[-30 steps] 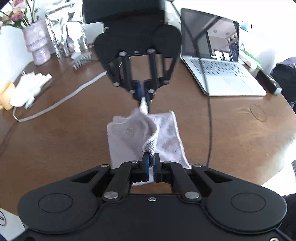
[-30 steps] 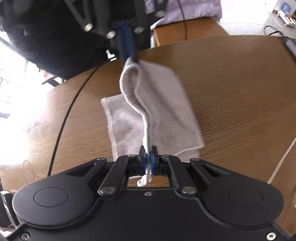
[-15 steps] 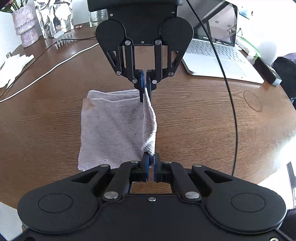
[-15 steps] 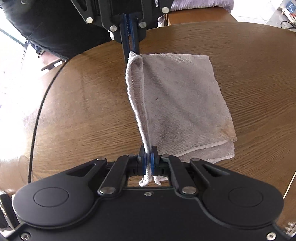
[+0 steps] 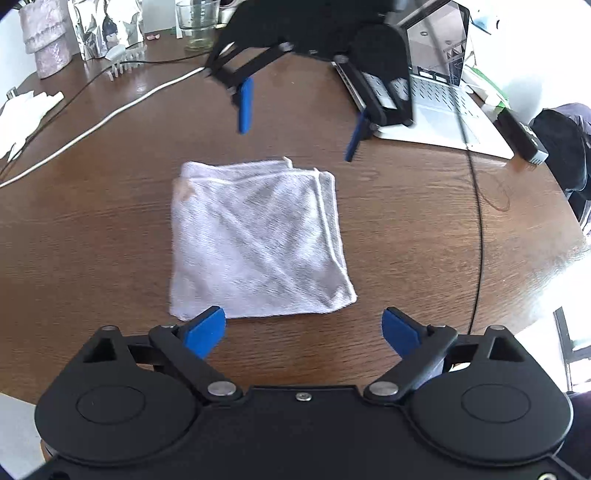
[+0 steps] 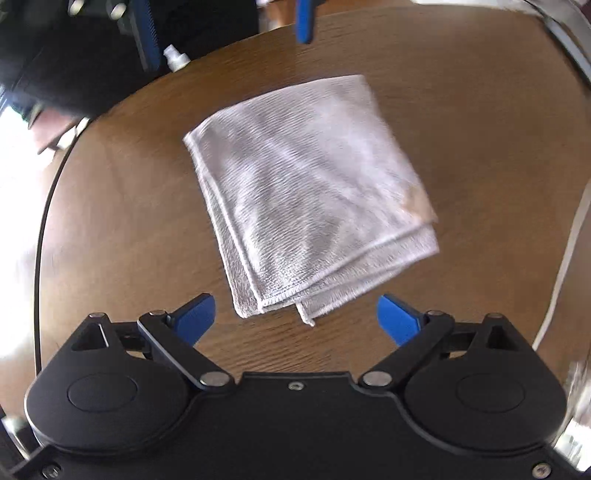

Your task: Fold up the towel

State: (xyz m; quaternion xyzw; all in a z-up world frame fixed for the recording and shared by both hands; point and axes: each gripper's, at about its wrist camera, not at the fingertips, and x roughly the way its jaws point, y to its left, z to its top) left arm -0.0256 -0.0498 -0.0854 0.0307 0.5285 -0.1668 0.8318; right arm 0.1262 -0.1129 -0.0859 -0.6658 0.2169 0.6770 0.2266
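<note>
A white-grey towel lies folded into a flat square on the brown wooden table; it also shows in the right wrist view. My left gripper is open and empty, just short of the towel's near edge. My right gripper is open and empty at the towel's opposite edge, by its layered corner. The right gripper also shows in the left wrist view, raised above the table beyond the towel. The left gripper's blue fingers show at the top of the right wrist view.
An open laptop sits at the far right, with a black cable running down the table. A white cable, a glass, foil bags, a vase and white tissue lie far left.
Both grippers were shut on the towel's edge, carrying it over. Now both have opened, let go and drawn back, and the towel lies flat, folded.
</note>
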